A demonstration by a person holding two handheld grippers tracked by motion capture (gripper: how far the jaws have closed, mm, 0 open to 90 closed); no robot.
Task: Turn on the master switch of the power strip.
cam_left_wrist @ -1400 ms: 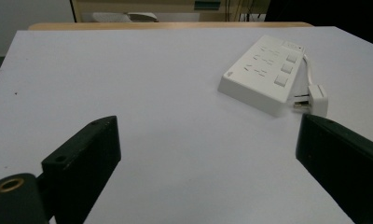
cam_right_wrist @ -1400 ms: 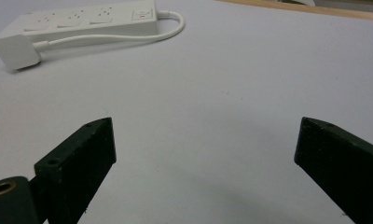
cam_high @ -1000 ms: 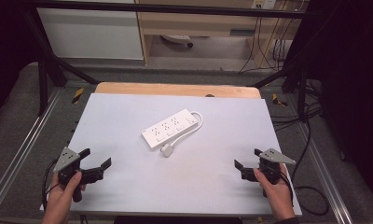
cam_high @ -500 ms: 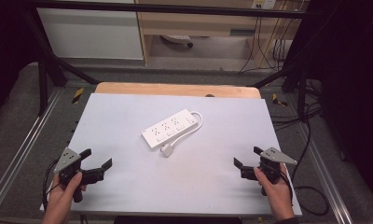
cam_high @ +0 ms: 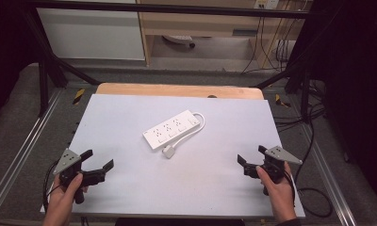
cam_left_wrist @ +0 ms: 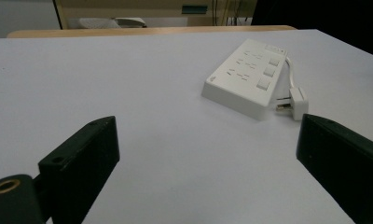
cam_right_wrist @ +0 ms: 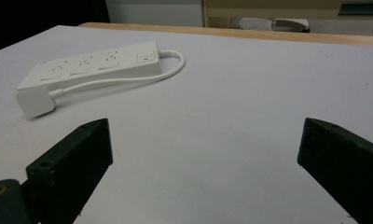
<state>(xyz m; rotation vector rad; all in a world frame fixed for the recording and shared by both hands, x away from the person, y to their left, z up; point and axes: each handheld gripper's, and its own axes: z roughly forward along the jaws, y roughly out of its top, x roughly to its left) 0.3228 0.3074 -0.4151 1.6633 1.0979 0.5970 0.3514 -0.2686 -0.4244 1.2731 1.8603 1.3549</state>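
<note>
Jaws apart; power strip [cam_high: 172, 130] lies diagonally.

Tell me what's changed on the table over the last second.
Hardly anything. The left tool and right tool hover open at the near corners as before, with at most a slight shift. The power strip, its cord and plug lie untouched mid-table.

White power strip [cam_high: 172, 130] lies mid-table, well apart from both wide-spread grippers: left gripper [cam_high: 98, 165], right gripper [cam_high: 250, 155]
</note>
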